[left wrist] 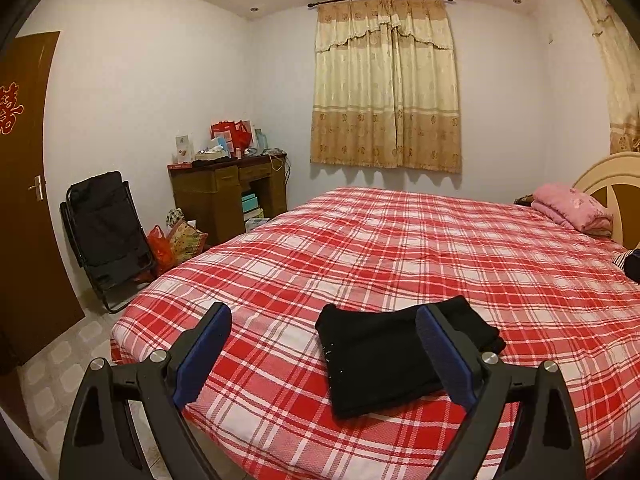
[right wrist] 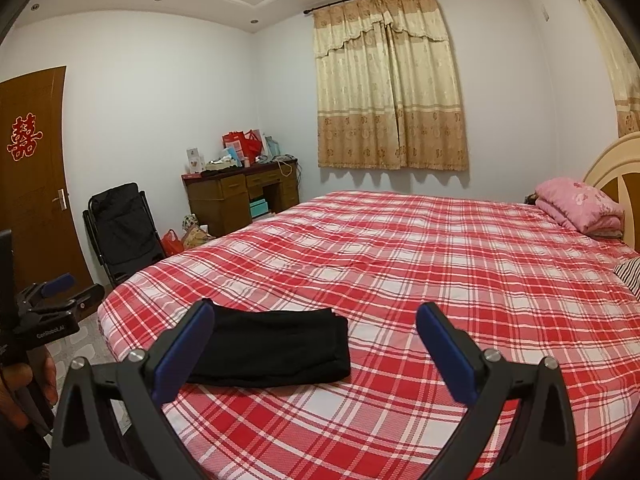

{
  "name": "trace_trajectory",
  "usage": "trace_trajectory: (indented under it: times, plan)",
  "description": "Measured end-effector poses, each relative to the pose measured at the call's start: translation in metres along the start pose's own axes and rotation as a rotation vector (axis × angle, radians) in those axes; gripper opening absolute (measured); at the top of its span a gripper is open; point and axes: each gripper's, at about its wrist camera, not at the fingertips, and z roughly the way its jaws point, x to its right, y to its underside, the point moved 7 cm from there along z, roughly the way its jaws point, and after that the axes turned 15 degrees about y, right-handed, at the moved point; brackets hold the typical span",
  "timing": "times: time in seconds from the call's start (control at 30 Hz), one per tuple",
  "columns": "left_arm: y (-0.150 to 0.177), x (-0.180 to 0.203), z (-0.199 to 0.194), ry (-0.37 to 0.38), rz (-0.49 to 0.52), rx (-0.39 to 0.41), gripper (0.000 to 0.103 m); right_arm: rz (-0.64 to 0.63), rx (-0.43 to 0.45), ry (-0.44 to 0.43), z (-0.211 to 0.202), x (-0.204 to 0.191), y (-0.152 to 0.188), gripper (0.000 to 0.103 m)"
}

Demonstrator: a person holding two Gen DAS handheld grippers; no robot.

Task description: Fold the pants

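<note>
Pants (left wrist: 384, 354) partly hidden behind left tongs (left wrist: 324, 324).

bed: red plaid sheet (left wrist: 400, 248)
pillow: pink (left wrist: 572, 210), by the headboard (left wrist: 600, 176)
curtain: beige (left wrist: 386, 84), drawn
desk: brown (left wrist: 228, 192), cluttered, in the far corner
chair: black (left wrist: 108, 236), folded, near the door (left wrist: 24, 184)

The brown door (right wrist: 34, 184) has a red double-happiness character 囍 (right wrist: 24, 141) stuck on it, and the left gripper (right wrist: 60, 292) body reads something like "GenRobot.AI".
</note>
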Motion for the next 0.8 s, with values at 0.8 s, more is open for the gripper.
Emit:
trace_trajectory:
  times: [0.8]
  plan:
    - [0.0061, 0.0101, 0.0041, -0.006, 0.056, -0.003, 0.102, -0.045, -0.006, 0.008, 0.0024, -0.0066, 0.0035, 0.103]
